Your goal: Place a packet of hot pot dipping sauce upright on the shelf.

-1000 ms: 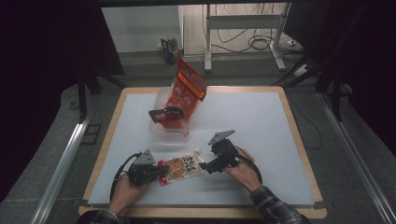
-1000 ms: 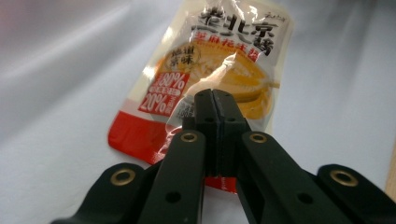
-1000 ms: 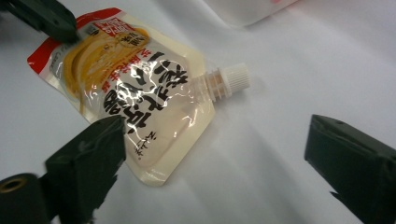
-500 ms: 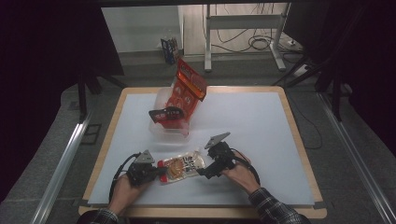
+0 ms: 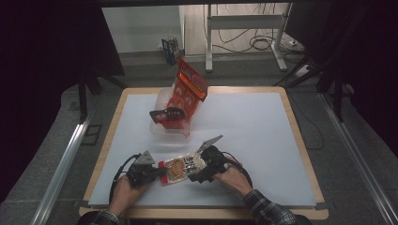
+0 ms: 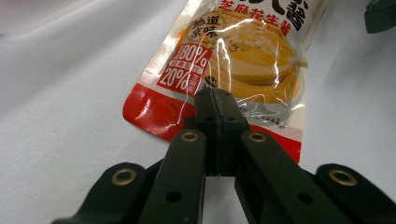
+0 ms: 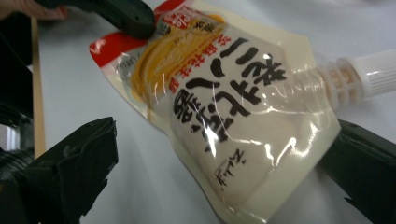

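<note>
Item: sauce pouch (image 5: 180, 168), soft, clear-fronted, with a white screw cap (image 7: 369, 77) on a spout. It is laid flat on the white table (image 5: 253, 126) near the person's edge, between the two hands.

Long axis: it is set roughly across the table in the high view, tilted slightly, the red bottom seam (image 6: 154, 116) toward the left gripper (image 5: 157, 172) and the spout end toward the right gripper (image 5: 199, 174).

Left gripper: its jaws are clamped tight on the red bottom seam, the pads meeting over the film in the left gripper view. That end is judged pinned.

Right gripper: its jaws are spread wide, one at each side of the pouch's pale upper half in the right gripper view; no pad is seen pressing on it. The pouch lies directly ahead of it, with the cap off to one side of the gap.

Nearer hand to the spout: the right.

Relation governing the coming move: the jaws straddle the pouch body rather than the cap, so a closing would be judged to take the body below the spout.

Also on the table: a clear tub (image 5: 170, 123) with a red bag (image 5: 187, 91), well apart, toward the far side.
</note>
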